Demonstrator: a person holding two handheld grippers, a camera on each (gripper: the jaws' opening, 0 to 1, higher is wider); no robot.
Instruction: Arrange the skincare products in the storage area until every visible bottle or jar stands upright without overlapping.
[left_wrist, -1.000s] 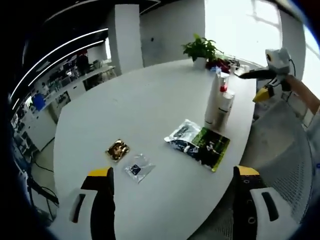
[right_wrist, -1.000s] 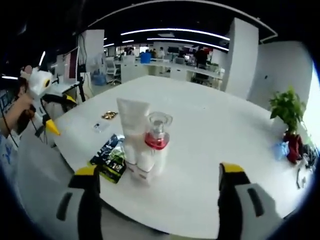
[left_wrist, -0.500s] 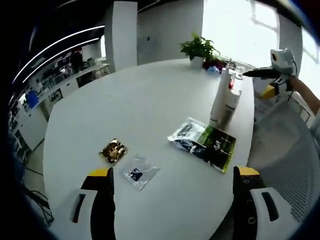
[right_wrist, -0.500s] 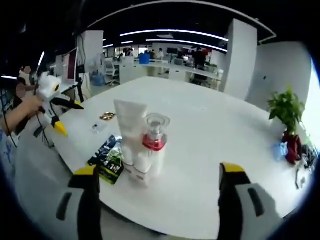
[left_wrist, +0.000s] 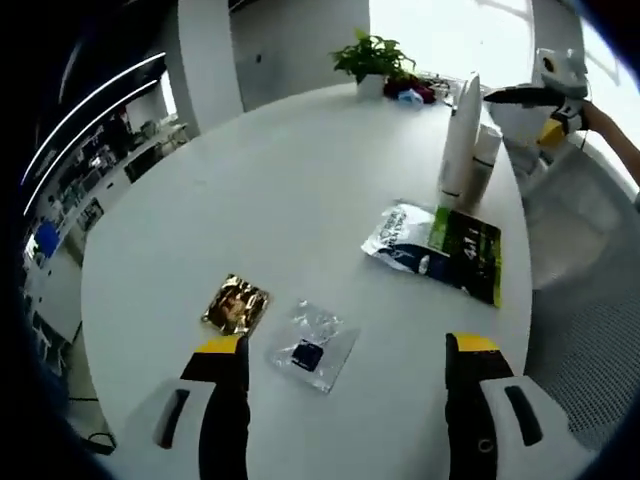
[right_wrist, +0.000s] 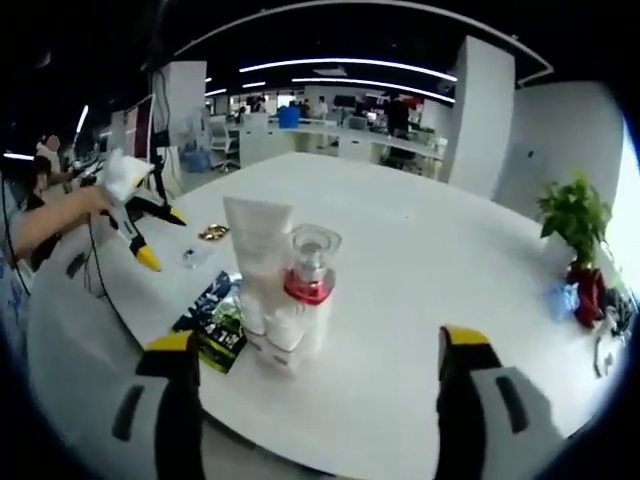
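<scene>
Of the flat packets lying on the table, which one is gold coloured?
The gold packet, lying left of the clear sachet, near the left tool. The other flat packs, a silver pouch and a green one, lie beside the upright bottles.

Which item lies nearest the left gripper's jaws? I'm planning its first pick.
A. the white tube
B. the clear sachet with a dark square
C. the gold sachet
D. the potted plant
B: the clear sachet lies just ahead of the left gripper, between its jaws.
</scene>
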